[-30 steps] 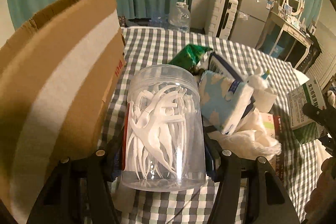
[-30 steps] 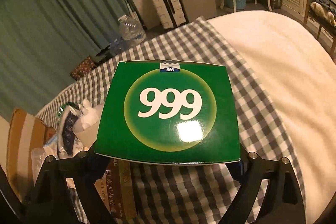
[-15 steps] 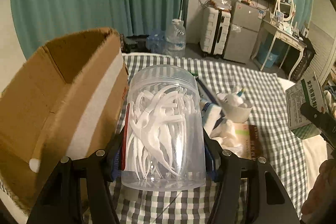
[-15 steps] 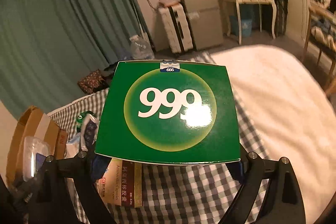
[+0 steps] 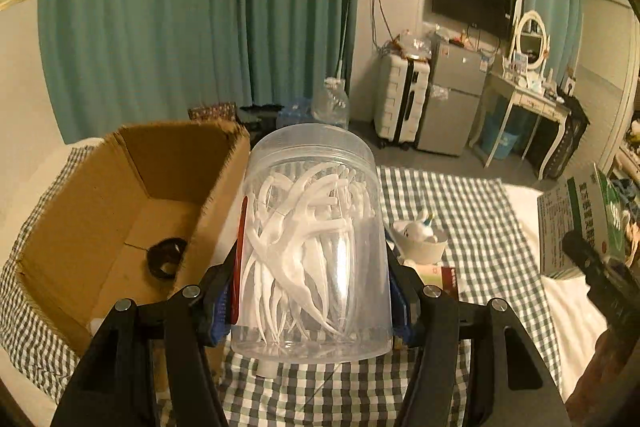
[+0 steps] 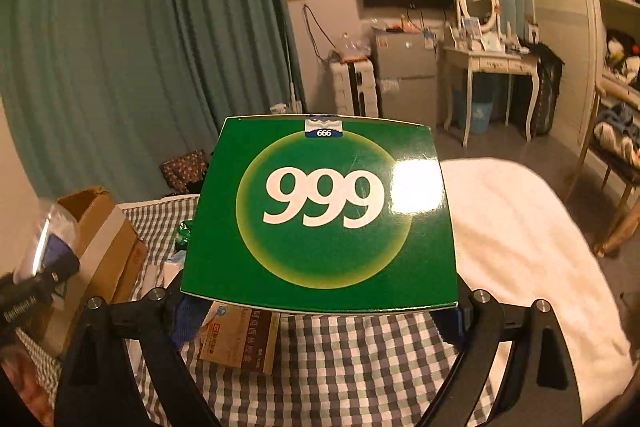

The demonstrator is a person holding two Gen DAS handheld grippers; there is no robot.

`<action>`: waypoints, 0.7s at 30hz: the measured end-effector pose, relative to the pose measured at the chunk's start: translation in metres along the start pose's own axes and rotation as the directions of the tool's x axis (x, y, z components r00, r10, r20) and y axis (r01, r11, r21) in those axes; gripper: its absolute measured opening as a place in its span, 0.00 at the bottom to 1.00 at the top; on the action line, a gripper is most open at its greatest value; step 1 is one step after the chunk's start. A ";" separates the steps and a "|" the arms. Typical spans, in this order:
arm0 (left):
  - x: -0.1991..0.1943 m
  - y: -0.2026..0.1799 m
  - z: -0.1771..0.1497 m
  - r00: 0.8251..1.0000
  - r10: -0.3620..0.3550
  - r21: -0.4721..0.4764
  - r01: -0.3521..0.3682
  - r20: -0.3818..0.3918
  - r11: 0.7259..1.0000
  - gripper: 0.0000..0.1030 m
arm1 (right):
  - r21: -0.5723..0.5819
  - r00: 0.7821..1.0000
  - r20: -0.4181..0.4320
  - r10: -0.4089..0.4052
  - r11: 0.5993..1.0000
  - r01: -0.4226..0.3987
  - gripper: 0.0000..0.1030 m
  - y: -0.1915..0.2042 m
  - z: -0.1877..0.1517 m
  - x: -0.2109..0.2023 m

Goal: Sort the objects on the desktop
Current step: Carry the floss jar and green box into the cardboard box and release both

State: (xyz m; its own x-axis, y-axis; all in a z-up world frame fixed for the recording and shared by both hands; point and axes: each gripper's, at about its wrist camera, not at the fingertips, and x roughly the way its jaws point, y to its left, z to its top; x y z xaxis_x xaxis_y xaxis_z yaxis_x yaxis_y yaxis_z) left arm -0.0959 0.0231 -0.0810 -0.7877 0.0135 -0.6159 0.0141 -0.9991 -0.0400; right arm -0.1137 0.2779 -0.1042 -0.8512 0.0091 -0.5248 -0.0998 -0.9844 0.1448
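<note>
Rising since earlier, both loads. Gripping: left fingers (image 5: 316,311) clear plastic floss-pick jar (image 5: 314,243), right fingers (image 6: 320,315) green cardboard "999" box (image 6: 320,215). Next, probably lowering jar into open brown cardboard carton (image 5: 120,211).

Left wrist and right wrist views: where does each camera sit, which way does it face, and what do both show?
Left wrist: on the left hand-held gripper, looking forward and down past its jar to the carton; own fingers show, right hand-held gripper at the edge.
Right wrist: on the right hand-held gripper, looking over its green box; own fingers show.
Shared: checked cloth, carton, TV.
</note>
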 end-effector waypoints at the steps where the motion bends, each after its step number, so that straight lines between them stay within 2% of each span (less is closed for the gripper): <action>1: -0.005 0.002 0.001 1.000 0.001 -0.001 -0.001 0.013 1.000 0.61 | -0.005 1.000 0.011 0.002 1.000 -0.002 0.88 0.001 0.001 -0.003; 7: -0.034 0.027 0.014 0.997 0.027 -0.030 -0.025 0.077 0.999 0.61 | -0.018 0.992 0.118 0.051 0.999 -0.049 0.89 0.014 0.001 -0.047; 10: -0.046 0.031 0.019 0.993 0.029 -0.019 -0.027 0.115 0.999 0.61 | -0.047 0.988 0.142 0.062 0.997 -0.056 0.89 0.024 0.004 -0.057; 12: -0.050 0.029 0.019 0.990 0.039 0.012 -0.041 0.138 0.999 0.61 | -0.045 0.987 0.150 0.064 0.997 -0.057 0.89 0.026 0.005 -0.060; 21: -0.054 0.030 0.025 0.988 -0.030 0.072 0.019 0.153 0.997 0.61 | -0.059 0.987 0.142 0.078 0.996 -0.070 0.89 0.043 0.013 -0.060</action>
State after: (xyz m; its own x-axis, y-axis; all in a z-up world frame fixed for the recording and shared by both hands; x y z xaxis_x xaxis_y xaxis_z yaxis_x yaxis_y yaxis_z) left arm -0.0680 -0.0091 -0.0290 -0.8729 0.0369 -0.4865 -0.0453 -0.9990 0.0056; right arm -0.0734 0.2374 -0.0559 -0.9210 -0.0426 -0.3872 -0.0095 -0.9913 0.1316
